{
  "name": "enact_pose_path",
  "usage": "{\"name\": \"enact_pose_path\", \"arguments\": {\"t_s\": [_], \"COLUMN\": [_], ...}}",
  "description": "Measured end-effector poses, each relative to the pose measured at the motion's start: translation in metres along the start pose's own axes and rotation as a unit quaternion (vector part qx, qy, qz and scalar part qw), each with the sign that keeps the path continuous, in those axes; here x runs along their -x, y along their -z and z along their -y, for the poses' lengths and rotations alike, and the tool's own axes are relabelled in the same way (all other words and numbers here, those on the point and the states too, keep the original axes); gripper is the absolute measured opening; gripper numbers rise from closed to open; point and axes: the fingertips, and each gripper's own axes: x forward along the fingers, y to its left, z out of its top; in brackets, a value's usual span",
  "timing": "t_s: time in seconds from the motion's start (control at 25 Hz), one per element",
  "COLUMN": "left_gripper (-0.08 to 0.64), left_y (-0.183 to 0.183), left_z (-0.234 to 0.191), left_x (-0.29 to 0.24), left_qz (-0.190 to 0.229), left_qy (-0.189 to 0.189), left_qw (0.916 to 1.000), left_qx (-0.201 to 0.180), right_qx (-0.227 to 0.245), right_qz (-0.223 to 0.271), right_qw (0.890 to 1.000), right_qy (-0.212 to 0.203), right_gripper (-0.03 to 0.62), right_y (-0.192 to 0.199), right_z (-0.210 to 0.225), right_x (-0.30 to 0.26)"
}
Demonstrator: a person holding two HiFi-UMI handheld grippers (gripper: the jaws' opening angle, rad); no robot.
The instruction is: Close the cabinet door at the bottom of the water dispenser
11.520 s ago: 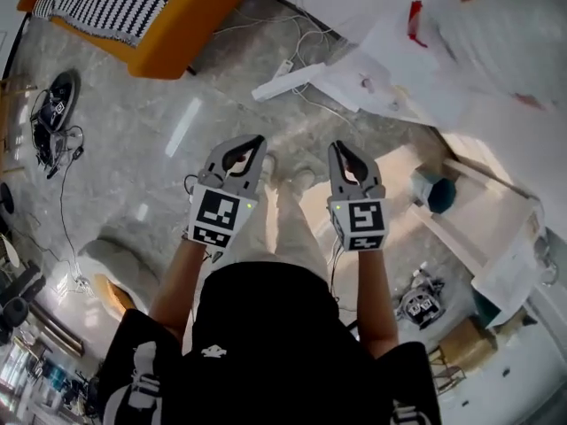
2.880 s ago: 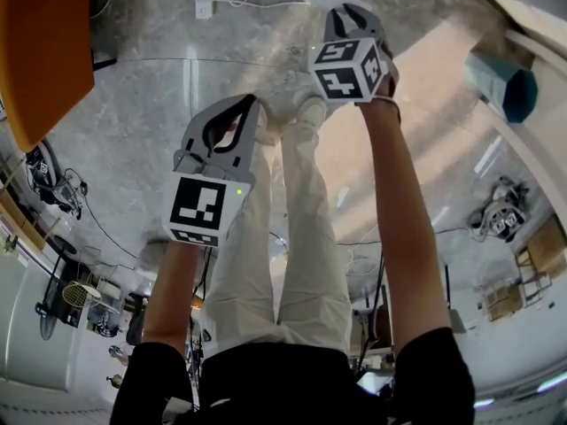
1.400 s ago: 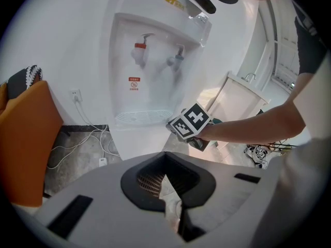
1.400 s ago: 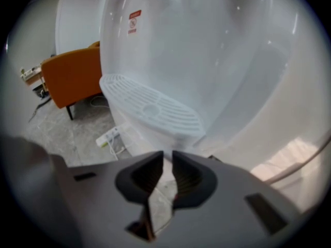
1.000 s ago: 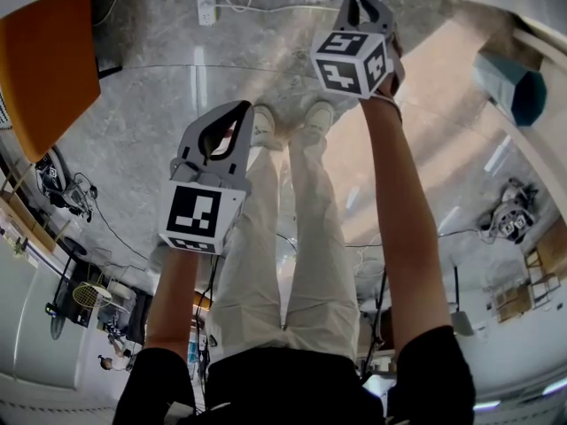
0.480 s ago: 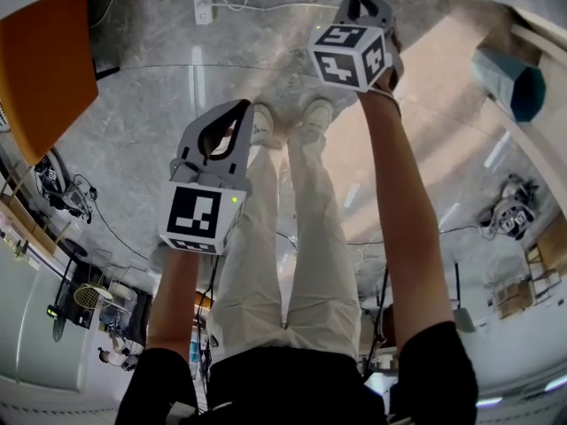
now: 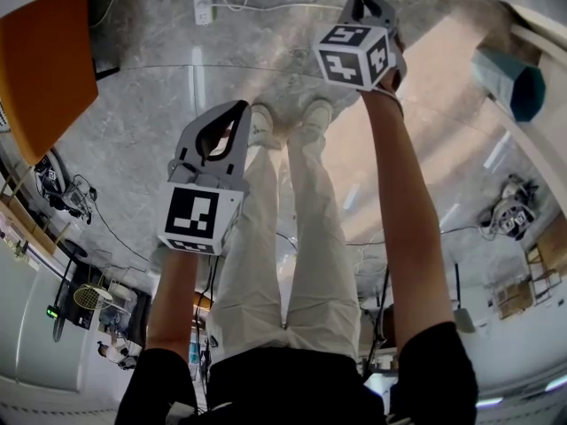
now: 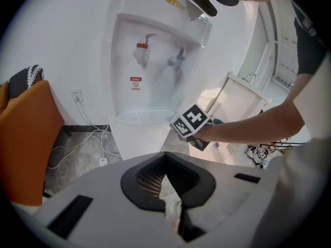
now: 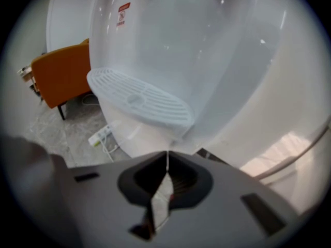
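Water dispenser [image 8: 155, 76] stands ahead; orange chair [image 8: 23, 143] at left; floor [image 8: 64, 167] between carries cables [image 8: 95, 132]

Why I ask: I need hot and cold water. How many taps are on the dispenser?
2. The red tap sits left in the recess of the water dispenser, the blue tap right of it, both above the drip tray. None appears hidden.

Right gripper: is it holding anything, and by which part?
Nothing is held: the right gripper is shut, fingers together and empty, by the water dispenser below its drip tray.
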Motion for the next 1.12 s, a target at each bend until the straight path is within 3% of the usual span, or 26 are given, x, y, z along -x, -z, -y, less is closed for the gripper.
{"name": "enact_pose_path", "arguments": {"t_s": [0.56,1.12], "left_gripper": [0.008,0.008], "left_y": [-0.034,-0.102], "left_z": [0.004,0.014], "left_x": [0.020,0.090], "left_qz": [0.030,0.078], "left_qy": [0.000,-0.008], "left_qw": [0.9994,0.9956], "left_qx": [-0.019,-0.052], "right_qx": [-0.015,-0.088], "right_qz": [0.003,0.054], "right_qw": [1.000,0.991], "right_qy": [-0.021,-0.089], "right_gripper": [0.035,0.034], "right_y": [-0.003,-0.030], "right_z": [0.004,-0.004], "right_x": [0.045,0.202]}}
